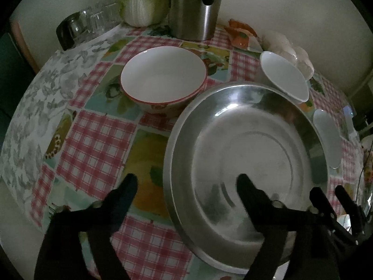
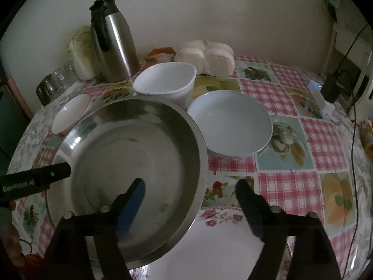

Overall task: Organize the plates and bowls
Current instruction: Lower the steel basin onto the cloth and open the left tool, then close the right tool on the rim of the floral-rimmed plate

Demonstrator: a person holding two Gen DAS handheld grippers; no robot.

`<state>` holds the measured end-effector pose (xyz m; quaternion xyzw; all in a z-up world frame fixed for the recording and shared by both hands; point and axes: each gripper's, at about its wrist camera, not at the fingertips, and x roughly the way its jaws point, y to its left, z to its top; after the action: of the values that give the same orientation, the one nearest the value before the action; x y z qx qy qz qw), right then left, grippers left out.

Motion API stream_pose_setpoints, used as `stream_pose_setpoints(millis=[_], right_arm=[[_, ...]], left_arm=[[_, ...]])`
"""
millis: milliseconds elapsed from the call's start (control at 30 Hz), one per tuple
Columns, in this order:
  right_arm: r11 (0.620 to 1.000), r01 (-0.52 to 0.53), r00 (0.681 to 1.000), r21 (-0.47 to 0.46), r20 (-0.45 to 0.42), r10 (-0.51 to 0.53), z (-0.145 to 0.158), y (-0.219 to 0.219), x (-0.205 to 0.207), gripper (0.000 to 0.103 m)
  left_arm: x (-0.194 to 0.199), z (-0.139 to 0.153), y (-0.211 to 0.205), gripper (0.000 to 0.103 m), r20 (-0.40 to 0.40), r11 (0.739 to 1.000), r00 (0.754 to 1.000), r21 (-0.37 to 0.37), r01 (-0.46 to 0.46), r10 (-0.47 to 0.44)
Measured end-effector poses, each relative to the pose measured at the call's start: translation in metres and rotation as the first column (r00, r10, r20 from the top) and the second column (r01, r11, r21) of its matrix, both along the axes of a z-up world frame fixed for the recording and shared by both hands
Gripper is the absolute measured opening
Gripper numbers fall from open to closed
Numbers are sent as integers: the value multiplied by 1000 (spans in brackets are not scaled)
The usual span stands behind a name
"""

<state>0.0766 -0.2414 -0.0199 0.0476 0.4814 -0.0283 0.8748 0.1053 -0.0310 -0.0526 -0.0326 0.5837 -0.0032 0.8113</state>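
A wide steel basin (image 1: 244,144) (image 2: 130,154) sits on the checked tablecloth, its near edge lying over a floral-rimmed plate (image 2: 221,231). My left gripper (image 1: 187,186) stands open astride the basin's left rim, one finger outside and one inside, pads off the metal. My right gripper (image 2: 191,189) is open astride the right rim in the same way. A red-rimmed bowl (image 1: 163,77) stands behind the basin on the left. A squarish white bowl (image 2: 165,81) and a round white bowl (image 2: 230,126) are behind it on the right.
Against the wall stand a steel thermos jug (image 2: 114,46), a cabbage (image 1: 142,0), several glasses (image 1: 93,21) and white buns (image 2: 209,56). A black cable (image 2: 354,121) and a white device (image 2: 319,93) lie at the table's right edge.
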Motion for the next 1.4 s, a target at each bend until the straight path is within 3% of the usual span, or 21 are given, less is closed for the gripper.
stream_pose_setpoints(millis=[167,233,333,667,867,1133,1400], right_arm=[[1000,-2,1000,-6,24,2,2,3,-2,102],[1000,5,1000,-7,30,-5,3,2,-3,103],[1000,25,999,1,34,-25,4,-2,-3,103],[998,59,997,-12,51,-59,12,-11,-13,103],[996,79,996,-29,55,-77,18,-13,-25,103],[991,132,990,-8,59,-131,27,-24,-52,103],[988,156,986,-22,60,-154,34,-36,-76,103]], left_arm=[[0,1,0,92,17,1000,1000,-1,1,-1],[1,2,0,94,19,1000,1000,-2,-1,1],[0,3,0,101,25,1000,1000,-8,-3,3],[-5,11,-3,102,67,999,998,-34,6,-4],[-14,24,-5,102,149,996,989,-85,15,-3],[-35,45,-17,102,280,988,959,-130,79,-40],[-55,55,-46,102,282,969,951,-167,180,-128]])
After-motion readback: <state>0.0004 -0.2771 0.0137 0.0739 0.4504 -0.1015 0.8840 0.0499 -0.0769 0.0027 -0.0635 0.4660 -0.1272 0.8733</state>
